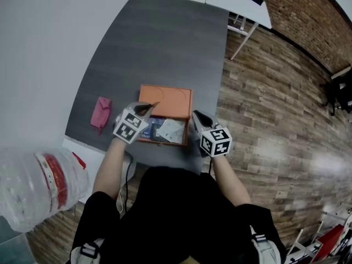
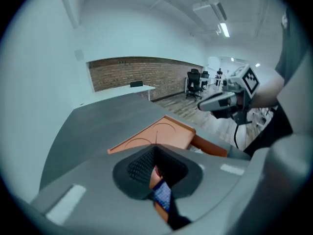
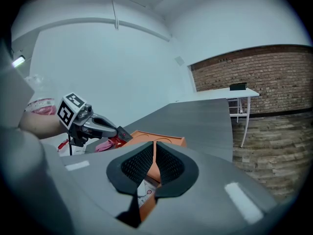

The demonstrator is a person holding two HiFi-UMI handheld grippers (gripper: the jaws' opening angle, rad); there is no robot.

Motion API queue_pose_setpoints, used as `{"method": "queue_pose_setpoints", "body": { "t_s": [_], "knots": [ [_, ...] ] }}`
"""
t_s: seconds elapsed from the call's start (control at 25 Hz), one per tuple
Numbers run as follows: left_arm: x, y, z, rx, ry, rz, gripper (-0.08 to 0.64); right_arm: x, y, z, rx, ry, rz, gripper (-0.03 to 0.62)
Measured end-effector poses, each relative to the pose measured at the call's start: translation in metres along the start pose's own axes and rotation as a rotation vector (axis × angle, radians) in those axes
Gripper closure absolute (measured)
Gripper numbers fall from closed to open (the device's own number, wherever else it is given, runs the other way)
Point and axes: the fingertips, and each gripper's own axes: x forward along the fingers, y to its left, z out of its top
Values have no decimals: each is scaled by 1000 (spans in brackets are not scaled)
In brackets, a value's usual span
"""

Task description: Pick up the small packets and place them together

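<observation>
Two readings from me. Right hand-held gripper [image 1: 193, 114] clamps the wall of the orange tray [image 1: 170, 95] — left hand-held gripper [image 1: 154, 104] hangs pinched shut above the small packets [image 1: 171, 130].

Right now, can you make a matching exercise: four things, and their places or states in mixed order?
1 flat pink fabric pouch
2 shallow orange box
3 left tool
4 large clear water bottle

a shut on a small packet
b at head view's lower left
c on the grey table, left of box
d gripped by the right tool

Pairs: 1-c; 2-d; 3-a; 4-b
</observation>
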Motion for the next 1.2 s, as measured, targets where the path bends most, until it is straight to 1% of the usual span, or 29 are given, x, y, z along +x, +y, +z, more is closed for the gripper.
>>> {"method": "queue_pose_setpoints", "body": {
  "t_s": [0.16, 0.24, 0.32, 0.48, 0.56, 0.68, 0.76, 0.8, 0.88, 0.96, 1.0, 1.04, 1.08, 1.12, 1.2],
  "knots": [
    [13, 18, 12, -214, -60, -8, 558, 0, -2, -1, 5, 3, -10, 574],
    [19, 22, 17, -304, -87, -24, 558, 0, -4, -2, 8, 6, -16, 574],
    [25, 25, 20, -362, -97, -37, 558, 1, -6, -2, 7, 10, -22, 574],
    [36, 34, 12, -439, -67, -25, 557, 3, -7, -2, -5, 18, -30, 574],
    [41, 37, 7, -490, -57, -31, 557, 5, -7, -2, -4, 19, -28, 574],
    [47, 41, 0, -606, -64, -60, 557, 9, -4, -2, -5, 24, -22, 574],
    [50, 44, -5, -688, -71, -66, 557, 11, -1, -3, -8, 29, -17, 574],
    [51, 46, -7, -715, -73, -64, 557, 12, 0, -3, -9, 31, -15, 574],
    [54, 51, -11, -738, -67, -44, 553, 14, 3, -4, -12, 35, -11, 574],
    [55, 54, -16, -722, -42, -11, 540, 15, 5, -4, -14, 36, -7, 574],
    [56, 55, -19, -701, -24, 6, 517, 16, 5, -4, -15, 36, -5, 574],
    [56, 55, -22, -677, -9, 20, 471, 16, 6, -3, -16, 36, -5, 574],
    [56, 55, -22, -654, -1, 30, 448, 16, 6, -3, -16, 36, -5, 574],
    [56, 55, -22, -631, 1, 41, 440, 15, 5, -4, -16, 37, -6, 574],
    [55, 57, -20, -561, 7, 77, 386, 14, 4, -4, -16, 39, -8, 574]
  ]
}}
